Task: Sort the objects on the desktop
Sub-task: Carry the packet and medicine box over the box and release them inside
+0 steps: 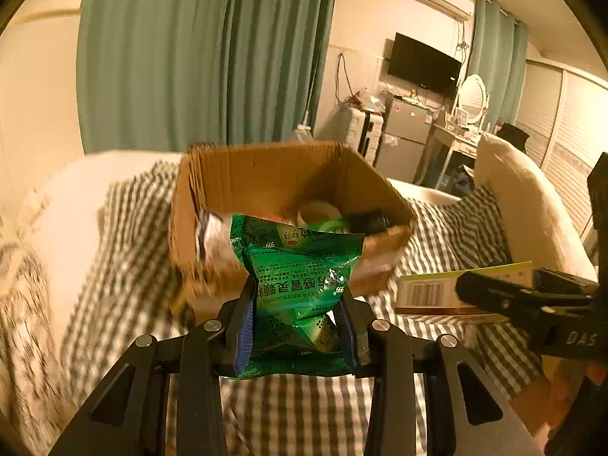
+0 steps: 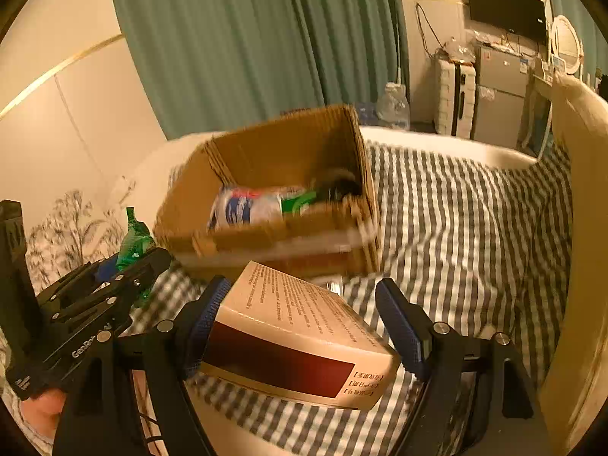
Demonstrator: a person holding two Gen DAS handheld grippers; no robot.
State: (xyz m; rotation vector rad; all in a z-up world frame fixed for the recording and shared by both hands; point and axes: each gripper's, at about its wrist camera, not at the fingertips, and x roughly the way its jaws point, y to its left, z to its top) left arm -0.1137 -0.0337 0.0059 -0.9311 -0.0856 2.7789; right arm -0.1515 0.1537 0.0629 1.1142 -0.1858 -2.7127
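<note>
While clamped in left hand-held gripper, crinkled glossy green sachet; Chinese print

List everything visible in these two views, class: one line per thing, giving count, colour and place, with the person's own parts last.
Cardboard box: one, brown, open, on the striped cover, already holding several items.
Sachet pack: one, green, held in front of the box.
Carton: one, cream with a dark red panel, held tilted.
Striped cover: one, grey and white, under the box.
Curtain: teal, behind the box.
Television: one, black, on the far wall.
Left hand-held gripper: black, blue pads, shut on the sachet pack.
Right hand-held gripper: black, blue pads, around the carton.
</note>
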